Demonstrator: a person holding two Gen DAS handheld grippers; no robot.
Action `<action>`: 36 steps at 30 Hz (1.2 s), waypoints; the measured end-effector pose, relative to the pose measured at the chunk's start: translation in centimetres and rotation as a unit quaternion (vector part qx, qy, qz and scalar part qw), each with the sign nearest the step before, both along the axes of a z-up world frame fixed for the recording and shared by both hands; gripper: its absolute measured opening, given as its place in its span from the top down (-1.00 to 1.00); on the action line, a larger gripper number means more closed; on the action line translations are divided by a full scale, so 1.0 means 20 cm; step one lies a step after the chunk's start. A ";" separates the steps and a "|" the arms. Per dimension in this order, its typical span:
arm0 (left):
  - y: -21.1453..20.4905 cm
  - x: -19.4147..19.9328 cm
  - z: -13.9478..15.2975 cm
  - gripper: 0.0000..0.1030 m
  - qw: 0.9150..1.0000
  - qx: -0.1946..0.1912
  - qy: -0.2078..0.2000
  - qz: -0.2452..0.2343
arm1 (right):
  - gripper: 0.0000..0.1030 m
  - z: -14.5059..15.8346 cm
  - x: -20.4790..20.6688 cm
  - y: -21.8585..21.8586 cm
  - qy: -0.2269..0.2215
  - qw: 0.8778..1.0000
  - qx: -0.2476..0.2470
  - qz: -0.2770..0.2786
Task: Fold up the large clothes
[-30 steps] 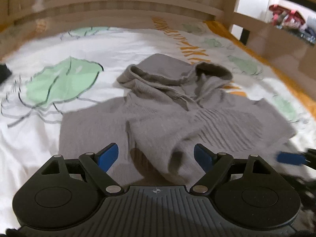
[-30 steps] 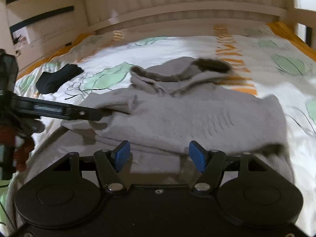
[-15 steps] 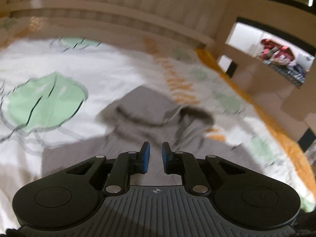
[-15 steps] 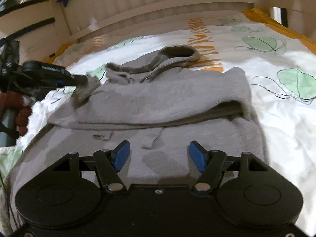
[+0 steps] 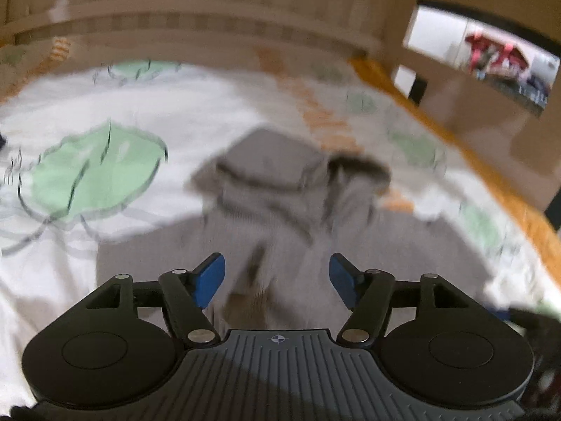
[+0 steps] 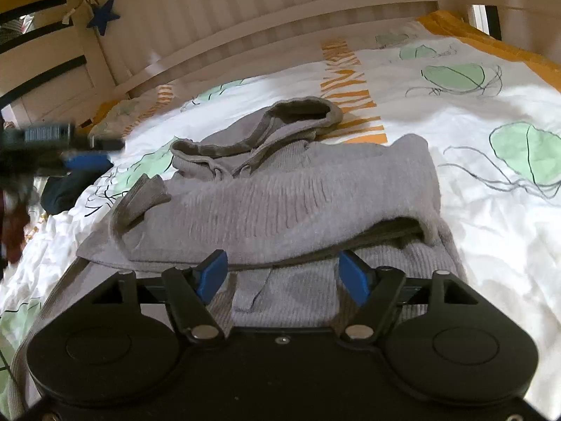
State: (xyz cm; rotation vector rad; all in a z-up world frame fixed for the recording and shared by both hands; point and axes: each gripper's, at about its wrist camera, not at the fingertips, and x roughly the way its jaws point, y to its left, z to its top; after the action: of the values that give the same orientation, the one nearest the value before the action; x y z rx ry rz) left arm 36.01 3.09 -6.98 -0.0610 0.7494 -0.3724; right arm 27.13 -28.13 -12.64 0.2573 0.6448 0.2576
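Observation:
A grey knitted hoodie (image 6: 287, 203) lies on the bed, its hood (image 6: 277, 122) toward the headboard and one sleeve folded across the chest, cuff (image 6: 140, 200) at the left. It shows blurred in the left wrist view (image 5: 287, 210). My left gripper (image 5: 277, 277) is open and empty above the hoodie's body; it also shows at the left edge of the right wrist view (image 6: 91, 154). My right gripper (image 6: 282, 273) is open and empty over the hoodie's lower part.
The bed has a white sheet (image 6: 473, 175) with green leaf prints and an orange border (image 5: 484, 175). A slatted wooden headboard (image 6: 245, 28) stands behind. A dark garment (image 6: 66, 189) lies at the left. A shelf opening (image 5: 491, 56) is at the right.
My left gripper shut on the sleeve, carried it across the chest, then opened and let it go. The sleeve now lies folded over the hoodie's front. My right gripper stayed open.

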 end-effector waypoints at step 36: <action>0.35 0.00 -0.14 0.80 0.990 -0.094 0.029 0.104 | -0.43 -0.06 0.09 -0.19 0.003 0.996 -0.042 -0.084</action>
State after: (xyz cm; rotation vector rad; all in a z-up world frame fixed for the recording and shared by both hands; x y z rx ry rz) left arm 36.07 10.01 -9.75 -0.3258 0.7552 -0.2426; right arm 28.98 -31.89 -13.87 0.2297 0.6338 0.0671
